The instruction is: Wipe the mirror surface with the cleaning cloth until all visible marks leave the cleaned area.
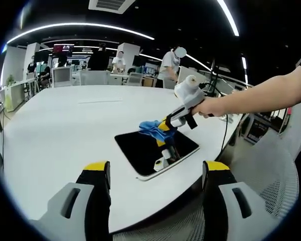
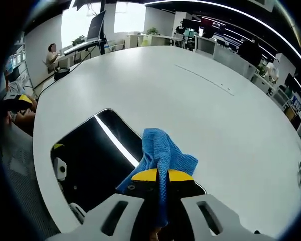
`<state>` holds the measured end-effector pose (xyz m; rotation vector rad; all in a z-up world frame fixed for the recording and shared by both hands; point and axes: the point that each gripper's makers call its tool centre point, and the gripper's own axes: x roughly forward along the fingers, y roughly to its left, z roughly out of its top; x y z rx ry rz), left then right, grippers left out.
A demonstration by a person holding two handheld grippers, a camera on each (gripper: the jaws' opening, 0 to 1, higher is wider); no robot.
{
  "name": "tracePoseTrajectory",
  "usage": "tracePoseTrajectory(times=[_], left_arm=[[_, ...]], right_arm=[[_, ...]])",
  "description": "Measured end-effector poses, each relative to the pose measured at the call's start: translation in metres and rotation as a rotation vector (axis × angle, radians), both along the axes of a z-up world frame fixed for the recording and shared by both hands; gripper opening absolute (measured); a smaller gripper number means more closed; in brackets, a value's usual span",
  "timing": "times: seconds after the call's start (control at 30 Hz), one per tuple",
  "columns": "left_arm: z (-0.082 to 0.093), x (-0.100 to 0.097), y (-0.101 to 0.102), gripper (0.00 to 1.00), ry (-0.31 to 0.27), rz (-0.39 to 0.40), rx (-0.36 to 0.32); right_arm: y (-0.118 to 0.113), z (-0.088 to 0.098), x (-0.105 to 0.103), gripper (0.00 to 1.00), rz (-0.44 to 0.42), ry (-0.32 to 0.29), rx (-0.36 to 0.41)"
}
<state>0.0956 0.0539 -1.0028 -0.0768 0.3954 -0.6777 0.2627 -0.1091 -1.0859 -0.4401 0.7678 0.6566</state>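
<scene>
Lying flat near the edge of the white worktop (image 1: 65,130), the mirror (image 1: 140,148) is a dark rectangular panel with a pale rim and rounded corners, and its surface reflects a bright ceiling light as a thin white streak. In the left gripper view, the right tongs (image 1: 165,125) reach in from the right, held by a person's hand (image 1: 210,106) on a bare forearm, and press a blue cleaning cloth (image 1: 151,127) down onto the far part of the mirror; a reflection of those tongs shows in the glass below them. The left tongs (image 1: 155,173) hang in the foreground with their yellow-tipped jaws spread wide apart and nothing between them, above the worktop's near edge and well apart from the mirror. In the right gripper view, the right tongs (image 2: 158,175) are clamped tight on the cleaning cloth (image 2: 163,153), whose woven folds bunch up just past the yellow tips and rest on the mirror (image 2: 90,155). A mesh chair (image 1: 276,170) stands beside the worktop at the right of the left gripper view. Other desks, monitors and several people stand in the office beyond.
</scene>
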Motion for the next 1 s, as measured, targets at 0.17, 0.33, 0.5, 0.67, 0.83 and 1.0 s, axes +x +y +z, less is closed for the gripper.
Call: tracePoseTrajectory(times=[0.17,0.33,0.5,0.67,0.83,1.0], left_arm=[[-0.0003,0.0003,0.0006,0.73,0.001,0.003,0.003],[-0.0004,0.0000,0.0001,0.72,0.001,0.000,0.003],[-0.0001,-0.0002,-0.0003,0.72,0.000,-0.001,0.002],[-0.0002,-0.0001,-0.0004,0.72,0.001,-0.001,0.002],[-0.0003,-0.0002,-0.0006,0.72,0.001,-0.002,0.004],[-0.0006,-0.0010,-0.0014,0.73,0.004,-0.007,0.006]], right_arm=[[-0.0050,-0.0001,0.0001,0.00,-0.012,0.004,0.003],[-0.0066,-0.0004,-0.0002,0.00,-0.029,0.011,0.016],[-0.0060,0.0000,-0.0007,0.00,-0.035,0.012,0.014],[-0.0063,-0.0002,-0.0005,0.00,-0.057,0.019,0.034],[-0.0069,-0.0006,-0.0011,0.00,-0.070,0.024,0.043],[-0.0069,-0.0007,-0.0052,0.00,-0.087,0.045,0.054]])
